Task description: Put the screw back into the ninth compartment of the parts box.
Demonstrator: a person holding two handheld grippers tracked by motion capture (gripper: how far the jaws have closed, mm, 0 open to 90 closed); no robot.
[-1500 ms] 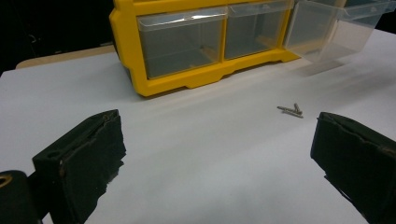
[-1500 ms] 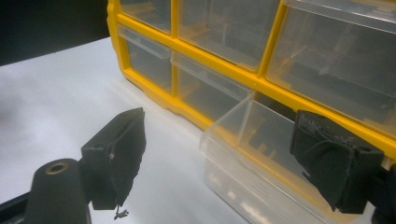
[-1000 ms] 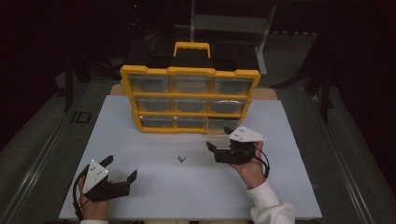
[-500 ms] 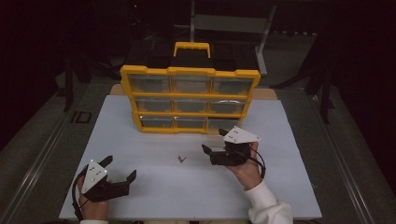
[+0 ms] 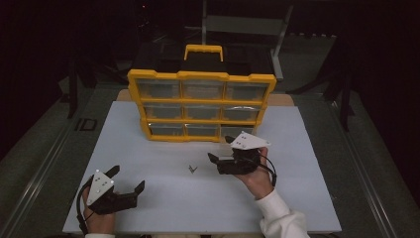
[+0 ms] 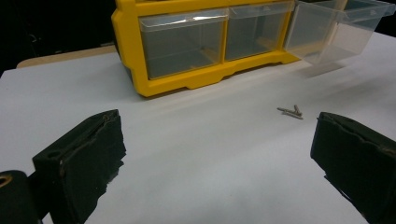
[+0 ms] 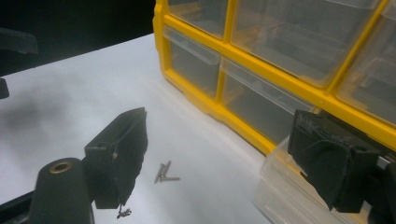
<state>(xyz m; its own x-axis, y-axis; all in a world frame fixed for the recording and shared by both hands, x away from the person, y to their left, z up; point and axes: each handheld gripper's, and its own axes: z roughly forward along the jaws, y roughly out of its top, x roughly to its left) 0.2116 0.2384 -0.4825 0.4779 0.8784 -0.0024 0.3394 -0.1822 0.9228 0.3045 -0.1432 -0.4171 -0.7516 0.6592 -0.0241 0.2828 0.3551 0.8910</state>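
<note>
Two or three small metal screws [image 5: 192,169] lie loose on the white tabletop in front of a yellow drawer cabinet [image 5: 201,105]. My right gripper [image 5: 219,148] hovers just right of them, open and holding nothing. In the right gripper view the screws [image 7: 164,173] lie low between its jaws [image 7: 219,144], nearer the left one. My left gripper [image 5: 128,177] rests at the near left, open and apart from everything. Its own view has the screws [image 6: 290,112] ahead to the right, beyond the gripper's [image 6: 219,140] wide, bare gap.
The cabinet's bottom right clear drawer [image 6: 336,28] is pulled out; its front [image 7: 285,191] sits under my right gripper's right jaw. The other drawers are pushed in. The white tabletop [image 5: 307,198] ends close to the person, and dark floor lies on both sides.
My right gripper has shifted a little to the left, toward the screws, jaws still open. The left gripper and the screws have stayed put.
</note>
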